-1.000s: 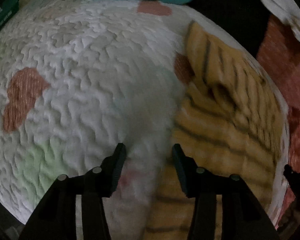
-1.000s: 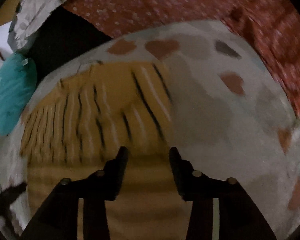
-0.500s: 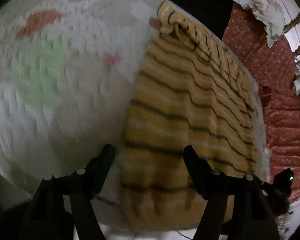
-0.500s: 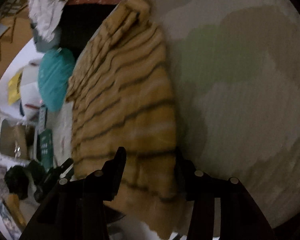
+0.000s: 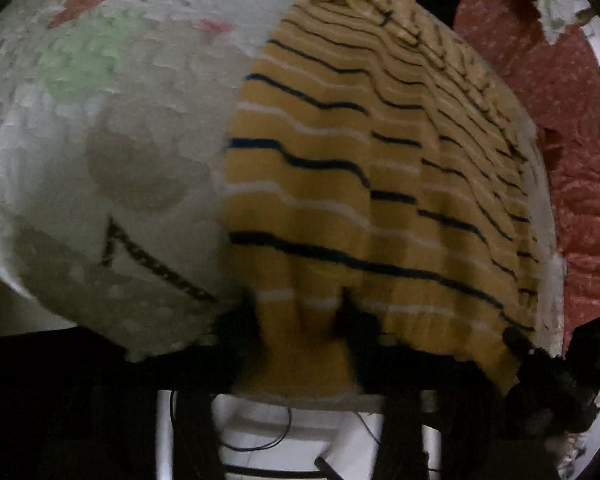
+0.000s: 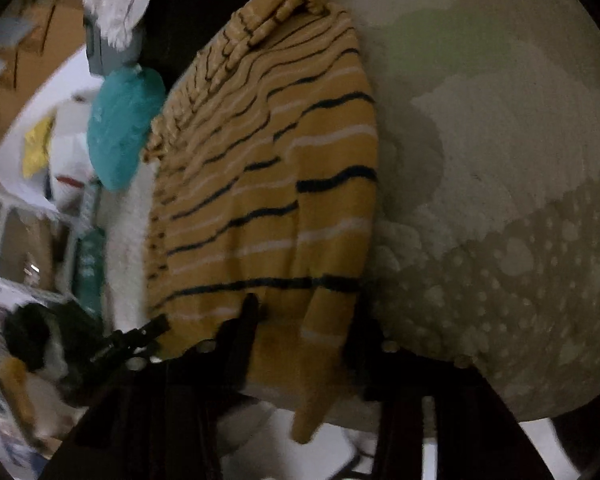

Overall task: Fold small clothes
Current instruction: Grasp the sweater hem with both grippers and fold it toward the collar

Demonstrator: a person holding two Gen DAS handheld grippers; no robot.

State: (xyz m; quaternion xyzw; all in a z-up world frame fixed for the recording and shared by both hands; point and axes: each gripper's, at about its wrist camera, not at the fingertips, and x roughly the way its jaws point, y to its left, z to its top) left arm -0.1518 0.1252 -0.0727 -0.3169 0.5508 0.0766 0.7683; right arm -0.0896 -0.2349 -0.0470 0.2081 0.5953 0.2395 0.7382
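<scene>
The mustard striped sweater (image 5: pixel 340 184) lies flat on the patterned blanket (image 5: pixel 112 128), its hem at the near edge. The left gripper (image 5: pixel 300 320) and right gripper (image 6: pixel 300 320) have just been closing and now pinch that hem at two spots, probably to lift it evenly for a fold away from the edge

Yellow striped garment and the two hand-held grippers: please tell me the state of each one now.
Yellow striped garment: spread on the patterned blanket, near hem pinched at two places.
Left hand-held gripper: just closed, shut on the hem.
Right hand-held gripper: just closed, shut on the hem near the garment's corner.
</scene>
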